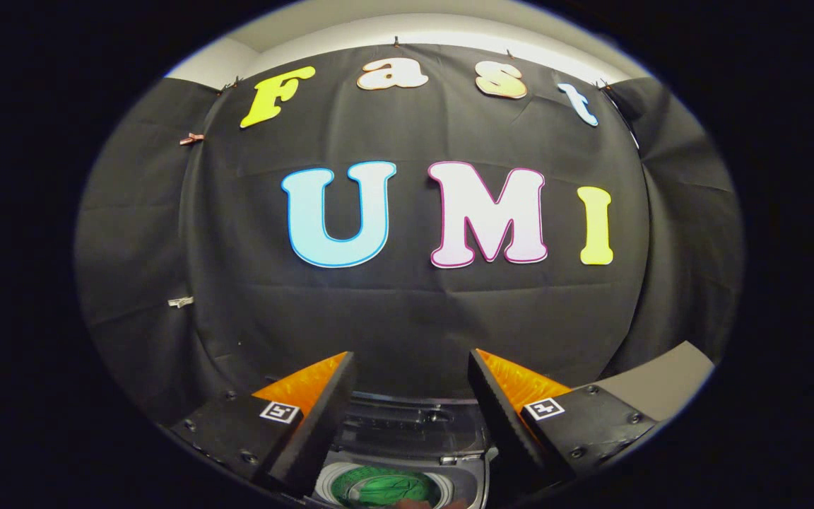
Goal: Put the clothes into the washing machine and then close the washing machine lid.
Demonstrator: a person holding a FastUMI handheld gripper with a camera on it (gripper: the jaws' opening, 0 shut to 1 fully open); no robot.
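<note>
The handheld gripper is hovering high above a top-loading washing machine, its two fingers standing wide apart and gripping nothing; the open jaws and the raised, level pose are suggesting that the load is already released and the tool is clearing the tub. Below and between the fingers, the machine's round drum is sitting open, and a green garment is lying bunched inside it, with a scrap of reddish cloth showing at the drum's nearer rim; whether that scrap is inside the drum or draped over the rim cannot be told. Just beyond the drum, the dark lid appears to be standing raised against the back of the machine, so the closing step is judged not yet done. Behind it all, the booth's black cloth wall is hanging; a pale grey surface is showing beside the right finger, though what it belongs to is unclear.
</note>
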